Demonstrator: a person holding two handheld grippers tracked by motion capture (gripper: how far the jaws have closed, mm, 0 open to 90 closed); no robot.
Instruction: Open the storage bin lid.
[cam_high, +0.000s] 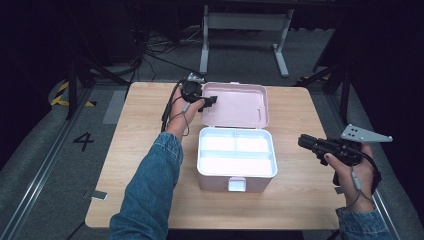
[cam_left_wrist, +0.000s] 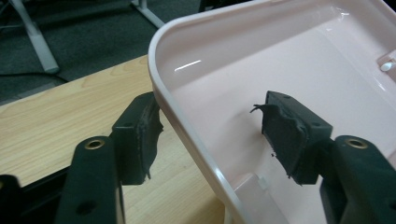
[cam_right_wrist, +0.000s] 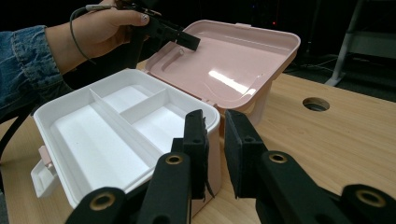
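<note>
A pink storage box (cam_high: 235, 165) stands near the middle of the wooden counter (cam_high: 145, 125), its lid (cam_high: 239, 104) thrown back and lying open on the far side of the base. The white tray (cam_high: 235, 152) inside the box is split into two small compartments on the far side and one long compartment on the near side. A latch tab (cam_high: 236, 184) hangs from the near wall of the box.

The left gripper (cam_high: 209, 101) sits at the far left corner of the lid, held by the person's left hand (cam_high: 181, 112), with a denim sleeve (cam_high: 150, 185) running back to the near edge. In the left gripper view the jaws straddle the lid's raised rim (cam_left_wrist: 187, 121): one pad (cam_left_wrist: 140, 135) is outside, just beside the rim over the counter, and the other pad (cam_left_wrist: 289, 130) stands inside the lid, apart from the rim. The jaws are spread and neither pad presses on the plastic.

The right gripper (cam_high: 305, 141) hovers to the right of the box, well apart from it, held in the person's right hand (cam_high: 352, 172) with its grey three-cornered plate (cam_high: 365, 134) on top. In the right gripper view its two pads (cam_right_wrist: 198, 140) stand close together with a narrow gap between them and nothing in the gap; the box lies beyond them.

A round hole (cam_right_wrist: 315, 103) is cut in the counter on the right of the lid.
</note>
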